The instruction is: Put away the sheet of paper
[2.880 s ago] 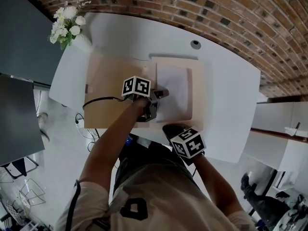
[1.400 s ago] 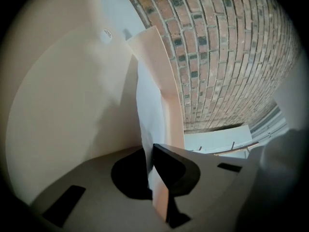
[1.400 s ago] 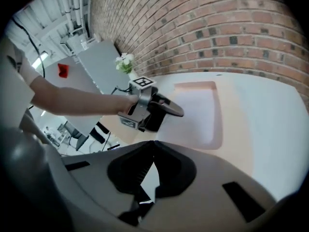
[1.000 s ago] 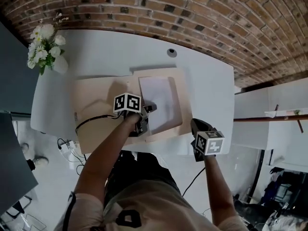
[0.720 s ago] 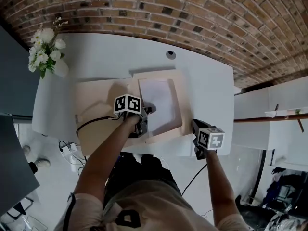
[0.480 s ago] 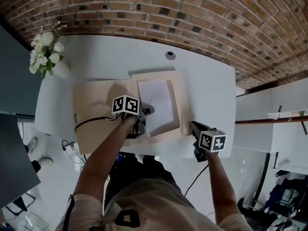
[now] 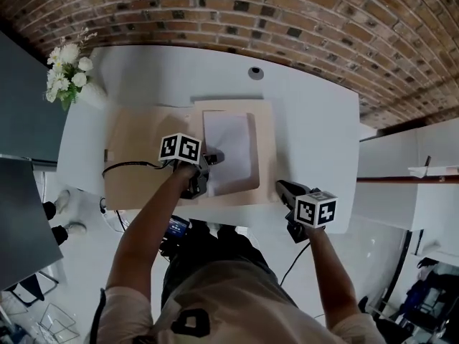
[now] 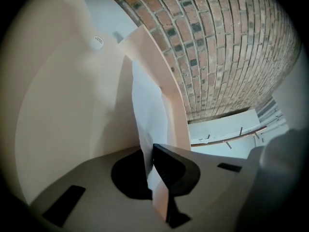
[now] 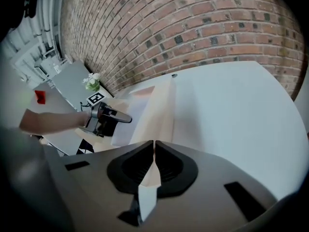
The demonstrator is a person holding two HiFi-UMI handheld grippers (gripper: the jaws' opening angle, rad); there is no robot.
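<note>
White table point(image 7: 315, 135) under brick wall — left gripper point(image 7: 210, 161) clenched the sheet of paper point(image 7: 229, 145) at centre frame; right gripper point(image 7: 281, 187) pinched the tan folder point(image 7: 140, 156) at its lower-right corner.

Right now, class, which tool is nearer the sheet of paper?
Left. The left tool grips the sheet of paper at its left edge; the right tool sits beyond the near right corner of the folder.

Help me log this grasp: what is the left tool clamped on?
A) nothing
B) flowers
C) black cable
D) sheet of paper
D: the left gripper view shows the left tool closed on the edge of the sheet of paper.
</note>
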